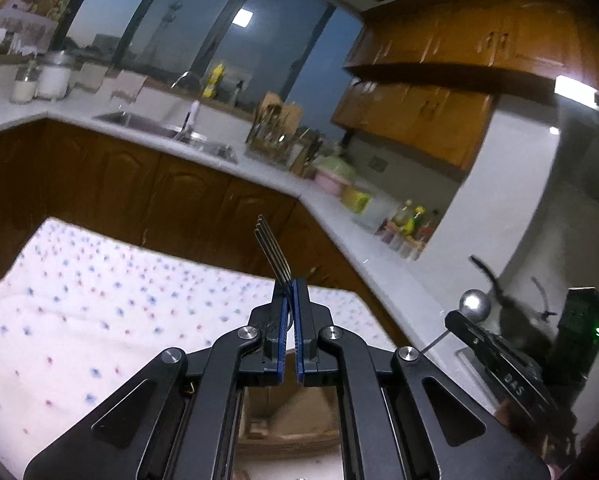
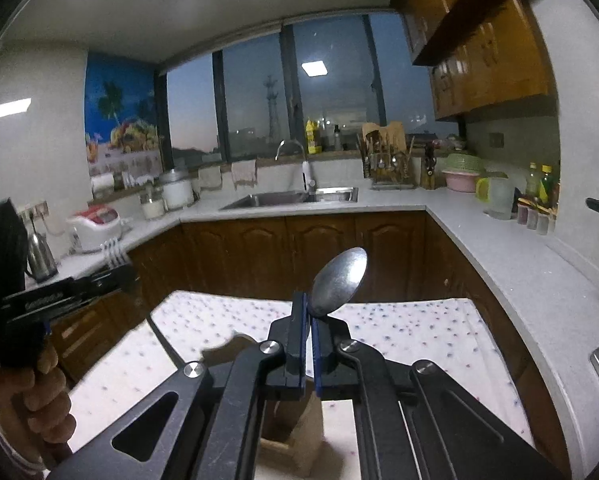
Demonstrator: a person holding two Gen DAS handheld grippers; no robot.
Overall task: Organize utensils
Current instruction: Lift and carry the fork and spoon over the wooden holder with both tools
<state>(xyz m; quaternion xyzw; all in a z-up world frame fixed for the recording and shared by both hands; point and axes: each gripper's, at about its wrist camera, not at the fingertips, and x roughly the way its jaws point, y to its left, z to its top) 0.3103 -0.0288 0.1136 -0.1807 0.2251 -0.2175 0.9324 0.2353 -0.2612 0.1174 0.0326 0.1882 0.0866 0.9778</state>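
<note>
The left gripper is clamped on a fork, its blue pads pressed together on the neck just below the tines. The tines stick up and lean slightly left, clear of everything, above a surface covered by a white cloth with small blue and red dots. In the right wrist view the same fork shows at the left edge, held out from the black left gripper, with the person's left hand wrapped around the handle below it.

The right gripper is closed on a spoon — the pads grip it at the base of the bowl, and the bowl rises up and tilts to the right, its back toward the camera. In the left wrist view the spoon's bowl appears as a shiny round shape at the right, above the black right gripper.

Below both grippers sits a light wooden box, seen only in part between the gripper arms; its inside cannot be made out.

Beyond the dotted cloth runs an L-shaped white counter over brown cabinets, with a steel sink under the window. A utensil rack stands on the counter to the right of the sink — well apart from both held utensils.
</note>
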